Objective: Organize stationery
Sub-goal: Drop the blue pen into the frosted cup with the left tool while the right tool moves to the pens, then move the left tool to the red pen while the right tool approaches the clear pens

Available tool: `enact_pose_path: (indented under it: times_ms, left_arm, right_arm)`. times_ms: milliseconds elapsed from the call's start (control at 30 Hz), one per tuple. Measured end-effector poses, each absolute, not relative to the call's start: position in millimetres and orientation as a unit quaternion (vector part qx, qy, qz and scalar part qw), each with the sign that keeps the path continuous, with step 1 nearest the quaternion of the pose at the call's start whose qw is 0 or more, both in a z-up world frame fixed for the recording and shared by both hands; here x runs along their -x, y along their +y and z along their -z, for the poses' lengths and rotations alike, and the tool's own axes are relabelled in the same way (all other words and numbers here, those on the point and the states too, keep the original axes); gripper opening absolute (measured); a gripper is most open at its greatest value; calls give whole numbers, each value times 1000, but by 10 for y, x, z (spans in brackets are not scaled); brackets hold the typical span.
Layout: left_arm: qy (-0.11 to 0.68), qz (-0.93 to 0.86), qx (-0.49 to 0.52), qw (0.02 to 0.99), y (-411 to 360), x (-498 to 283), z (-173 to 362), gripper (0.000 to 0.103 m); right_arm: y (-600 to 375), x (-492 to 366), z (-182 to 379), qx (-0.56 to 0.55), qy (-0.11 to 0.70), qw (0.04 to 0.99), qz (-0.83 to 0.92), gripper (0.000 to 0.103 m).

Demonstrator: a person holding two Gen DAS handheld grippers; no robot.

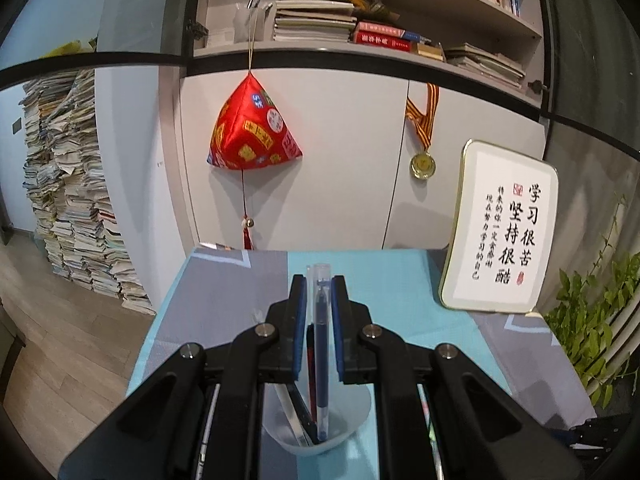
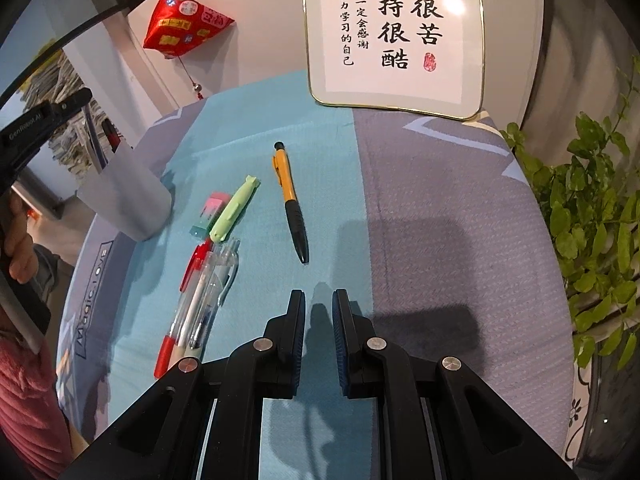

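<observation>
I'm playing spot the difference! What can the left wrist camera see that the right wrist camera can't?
Only the left wrist view: a blue pen pinched in the left gripper over a cup, plus a gold medal. Only the right wrist view: an orange pencil, a green cutter and an empty right gripper. Both: the framed sign and red pouch.

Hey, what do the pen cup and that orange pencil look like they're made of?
Pen cup: likely frosted translucent plastic, matte; the pens inside show through dimly. Orange pencil: glossy hard plastic barrel, with a black ribbed grip that looks like rubber.
</observation>
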State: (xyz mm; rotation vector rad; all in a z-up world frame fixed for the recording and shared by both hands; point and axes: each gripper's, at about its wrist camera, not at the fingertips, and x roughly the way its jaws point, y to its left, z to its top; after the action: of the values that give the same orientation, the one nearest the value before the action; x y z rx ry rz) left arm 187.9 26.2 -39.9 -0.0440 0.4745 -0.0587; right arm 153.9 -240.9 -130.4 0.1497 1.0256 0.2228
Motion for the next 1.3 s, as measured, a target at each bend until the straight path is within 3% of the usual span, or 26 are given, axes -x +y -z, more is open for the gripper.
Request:
enact_pose_path:
  times_ms: [467, 667, 933, 1300]
  left_arm:
    - [256, 42, 27, 965, 274, -1796, 545, 11]
    - [250, 41, 20, 967, 286, -1715, 520, 24]
    - [252, 57, 11, 966, 327, -1414, 510, 24]
    - [382, 126, -48, 915, -150, -1109, 1288, 24]
  right_arm:
    - [-2391, -1526, 1341, -72, 495, 859, -109, 14]
    - [-2341, -1514, 1346, -68, 496, 858, -113, 14]
    - [-2271, -1520, 1356, -61, 500, 856, -117, 14]
    - [-1948, -1500, 1405, -46, 511, 846, -142, 14]
